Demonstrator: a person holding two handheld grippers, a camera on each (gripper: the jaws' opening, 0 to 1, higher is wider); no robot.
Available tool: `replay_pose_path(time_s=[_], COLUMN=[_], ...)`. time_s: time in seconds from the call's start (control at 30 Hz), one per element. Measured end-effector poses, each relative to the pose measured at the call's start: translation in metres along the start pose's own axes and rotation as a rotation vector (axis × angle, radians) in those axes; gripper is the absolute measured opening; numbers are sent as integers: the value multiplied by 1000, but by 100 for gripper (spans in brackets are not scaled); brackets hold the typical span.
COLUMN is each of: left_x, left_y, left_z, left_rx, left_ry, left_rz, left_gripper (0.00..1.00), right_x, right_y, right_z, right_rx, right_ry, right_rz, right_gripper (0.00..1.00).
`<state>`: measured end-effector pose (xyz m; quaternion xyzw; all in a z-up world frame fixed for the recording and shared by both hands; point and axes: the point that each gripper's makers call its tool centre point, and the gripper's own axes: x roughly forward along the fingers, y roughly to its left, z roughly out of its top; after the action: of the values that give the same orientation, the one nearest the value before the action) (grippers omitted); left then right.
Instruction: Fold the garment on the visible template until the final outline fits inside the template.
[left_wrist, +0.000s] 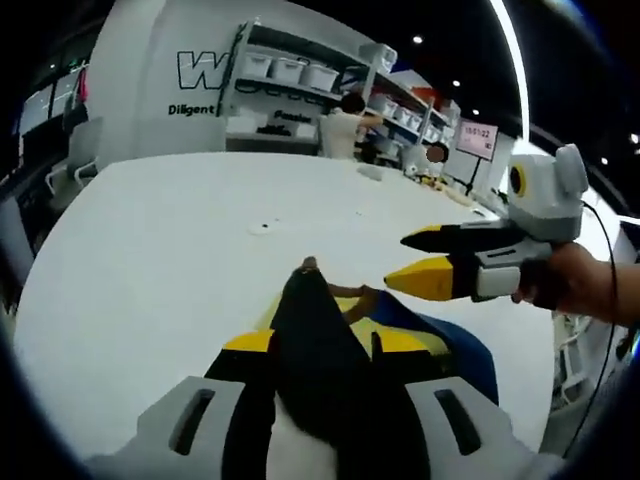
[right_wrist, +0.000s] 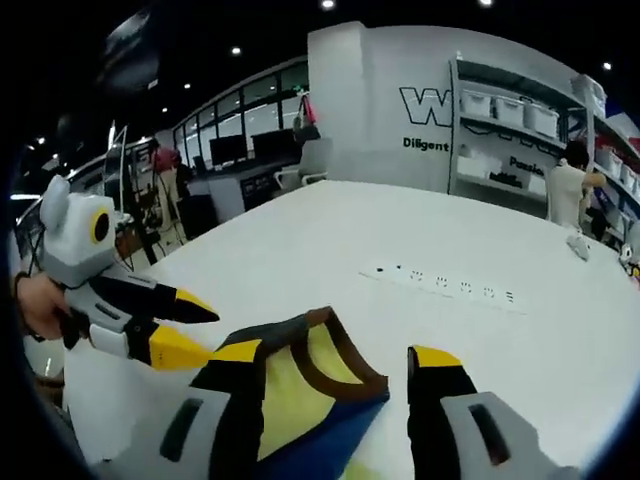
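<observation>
The left gripper (left_wrist: 312, 345) is pinching a dark fold of the garment (left_wrist: 440, 335) between its yellow-tipped jaws, with the cloth bunched up over the jaws toward the camera. The right gripper (right_wrist: 330, 362) stands spread, its left jaw lying on or against the yellow and blue cloth and its right jaw apart from it over bare tabletop (right_wrist: 330, 240); nothing sits between the jaws that I can call gripped. In the left gripper view the right gripper (left_wrist: 428, 260) hangs in the air above the garment with its jaws parted, held by a hand (left_wrist: 565, 285); in the right gripper view the left gripper (right_wrist: 180, 330) comes in from the left edge. The garment (right_wrist: 300, 385) lies near the edge of the tabletop closest to the person, a brown-trimmed opening showing against yellow, blue beneath. No template can be made out in either view, so I cannot judge how the outline sits against it. The step in hand looks like gathering a second hold before a fold. To do it well, bring the spread gripper down onto a hem or corner across from the pinched fold, take one layer cleanly, close firmly, then lift both holds together and level so the cloth hangs flat. Carry it over slowly, keep it well inside the table edge, and lay it down before letting go.
</observation>
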<state>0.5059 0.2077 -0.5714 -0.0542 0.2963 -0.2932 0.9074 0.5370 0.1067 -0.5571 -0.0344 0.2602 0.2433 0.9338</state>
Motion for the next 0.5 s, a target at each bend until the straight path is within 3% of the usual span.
replay_pose_path(time_s=[0.3, 0.37, 0.5], left_x=[-9, -11, -16], left_y=[-8, -9, -13], left_z=[-6, -10, -11], left_rx=[-17, -44, -57], left_ry=[-18, -11, -17], left_rz=[-5, -6, -11], left_gripper=[31, 32, 32], right_x=[-15, -19, -26], right_y=[-1, -5, 0], right_z=[4, 15, 22], right_rx=[-23, -71, -121], right_ry=[-22, -61, -68], right_rz=[-20, -42, -37], right_gripper=[56, 57, 56])
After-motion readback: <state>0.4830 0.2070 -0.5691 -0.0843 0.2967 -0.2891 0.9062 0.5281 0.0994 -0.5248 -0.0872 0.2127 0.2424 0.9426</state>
